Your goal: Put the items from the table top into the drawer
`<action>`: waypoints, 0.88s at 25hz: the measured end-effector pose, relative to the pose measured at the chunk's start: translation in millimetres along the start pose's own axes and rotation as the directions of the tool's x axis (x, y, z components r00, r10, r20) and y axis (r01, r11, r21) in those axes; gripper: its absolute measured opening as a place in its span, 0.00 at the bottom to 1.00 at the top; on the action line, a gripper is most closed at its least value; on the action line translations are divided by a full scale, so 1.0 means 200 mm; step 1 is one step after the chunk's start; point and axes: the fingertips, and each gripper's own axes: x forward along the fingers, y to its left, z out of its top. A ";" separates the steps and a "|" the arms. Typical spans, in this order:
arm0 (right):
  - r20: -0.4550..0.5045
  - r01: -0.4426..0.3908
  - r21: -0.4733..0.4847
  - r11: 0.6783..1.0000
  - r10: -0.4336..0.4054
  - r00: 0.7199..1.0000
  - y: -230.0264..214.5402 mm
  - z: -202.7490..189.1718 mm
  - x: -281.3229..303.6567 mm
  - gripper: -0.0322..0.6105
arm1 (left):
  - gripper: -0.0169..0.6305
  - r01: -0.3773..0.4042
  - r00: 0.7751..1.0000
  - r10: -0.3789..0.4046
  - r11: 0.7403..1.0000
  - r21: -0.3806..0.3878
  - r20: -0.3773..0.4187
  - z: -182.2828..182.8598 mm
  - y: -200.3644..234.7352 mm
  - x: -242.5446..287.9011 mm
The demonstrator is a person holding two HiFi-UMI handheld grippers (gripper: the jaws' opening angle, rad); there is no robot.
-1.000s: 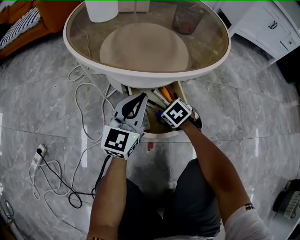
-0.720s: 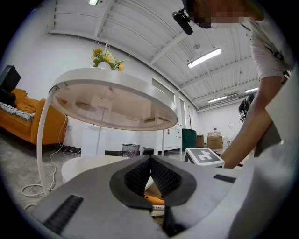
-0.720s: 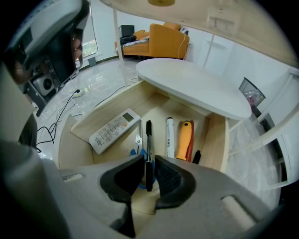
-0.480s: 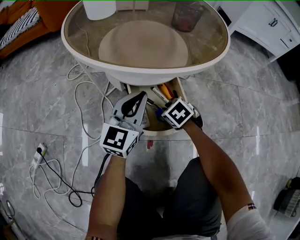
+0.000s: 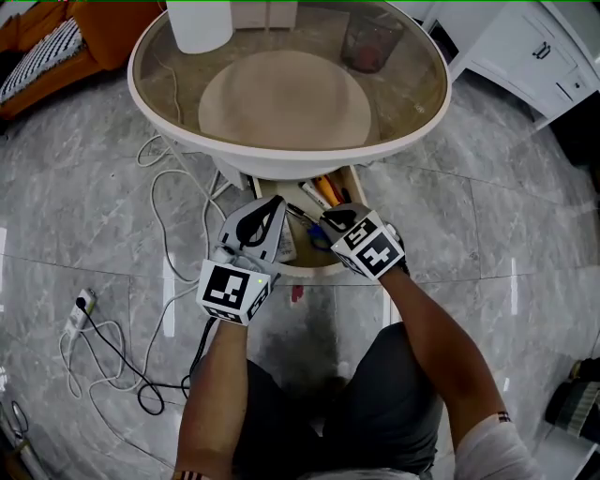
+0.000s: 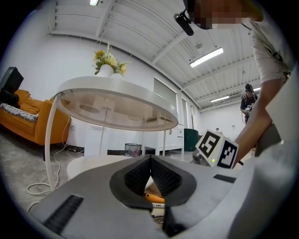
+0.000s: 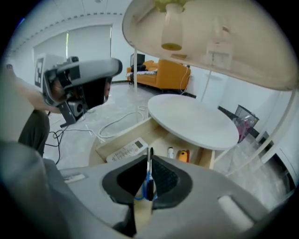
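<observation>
An open wooden drawer (image 5: pixel 314 269) (image 7: pixel 108 143) sticks out under the round glass table (image 5: pixel 424 112). In it lie a white remote (image 7: pixel 125 149) (image 5: pixel 284 246), a marker (image 7: pixel 171 152) and orange pens (image 5: pixel 328 190). My right gripper (image 5: pixel 330 217) (image 7: pixel 149 161) hangs tilted down above the drawer. Its jaws have just been closing and are shut on thin black scissors with blue handles (image 7: pixel 149 179), blades pointing up between the pads. My left gripper (image 5: pixel 278 200) (image 6: pixel 150 161) is held level at the drawer's left, shut with nothing in it.
A white vase (image 5: pixel 199 23) and a dark cup (image 5: pixel 373 42) stand on the table's far side. White cables (image 5: pixel 159 216) and a power strip (image 5: pixel 80 305) lie on the marble floor at left. A white cabinet (image 5: pixel 534 47) is at the back right.
My right gripper has risen out of the drawer and come a little toward the person, taking the blue-handled scissors with it. The left gripper has hardly moved.
</observation>
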 end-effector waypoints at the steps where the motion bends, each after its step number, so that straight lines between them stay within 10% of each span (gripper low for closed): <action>1: 0.029 -0.003 0.009 1.000 0.003 1.000 0.01 0.03 -0.03 0.09 | 0.03 -0.004 1.000 0.004 1.000 -0.001 0.004 0.01 0.00 -0.01; 8: 0.207 -0.040 -0.050 0.998 0.050 0.977 0.12 0.34 -0.27 0.05 | 0.03 0.002 1.000 -0.002 1.000 0.002 -0.003 0.09 -0.03 -0.10; 22: 0.563 -0.065 -0.072 0.995 0.094 0.821 0.30 0.76 -0.78 0.05 | 0.03 0.025 0.999 -0.029 0.996 0.091 0.046 0.50 -0.17 -0.22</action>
